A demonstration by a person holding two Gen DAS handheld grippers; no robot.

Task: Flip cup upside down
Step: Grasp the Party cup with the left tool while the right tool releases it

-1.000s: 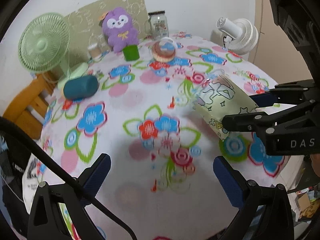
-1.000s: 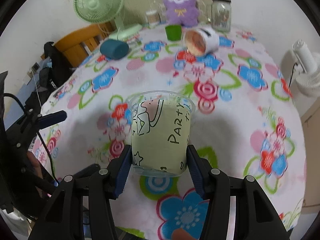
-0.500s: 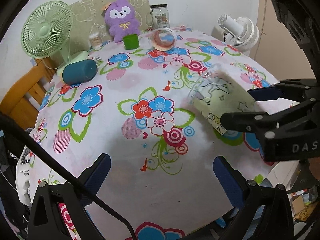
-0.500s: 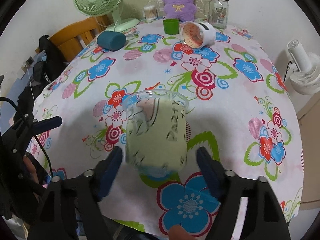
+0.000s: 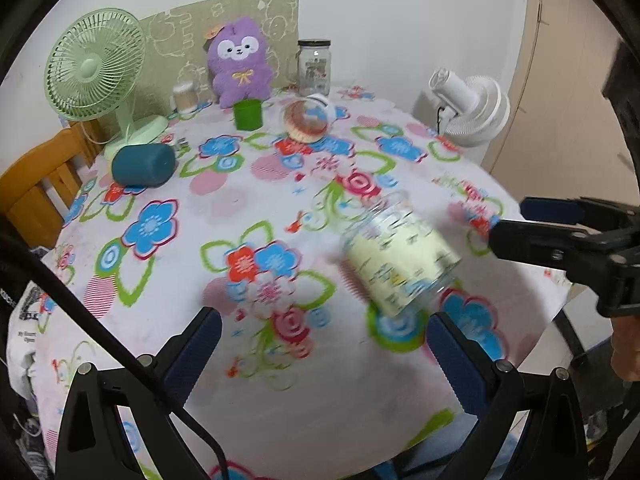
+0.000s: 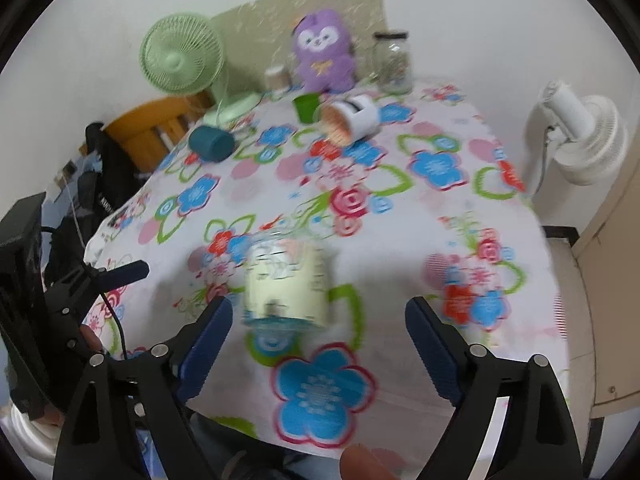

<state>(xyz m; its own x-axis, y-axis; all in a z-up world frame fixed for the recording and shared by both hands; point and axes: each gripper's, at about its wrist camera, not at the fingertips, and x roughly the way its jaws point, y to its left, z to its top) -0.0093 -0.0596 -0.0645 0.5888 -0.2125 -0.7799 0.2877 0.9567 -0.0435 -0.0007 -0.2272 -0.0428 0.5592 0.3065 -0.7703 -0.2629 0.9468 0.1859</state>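
Nearest to us, our right gripper [image 6: 319,322] holds its jaws wide apart with nothing between them, and our left gripper [image 5: 324,334] is likewise spread open and empty. A second ago the right jaws clamped the cup; half a second ago they had parted, and now they have drawn back from it. The one clear cup [image 6: 287,284] with its pale green printed sleeve sits free on the flowered tabletop [image 6: 436,220] just ahead of the right jaws, blurred. In the left view the cup [image 5: 400,254] leans, long axis tilted, its open rim up and toward the far left, base low toward us. Farther off we count one teal cup [image 5: 142,164] and one white cup [image 6: 352,118] on their sides, one small green cup [image 5: 248,114], one purple plush toy [image 5: 239,66], one glass jar [image 5: 314,67] and two fans, green [image 5: 95,66] and white [image 5: 470,110].
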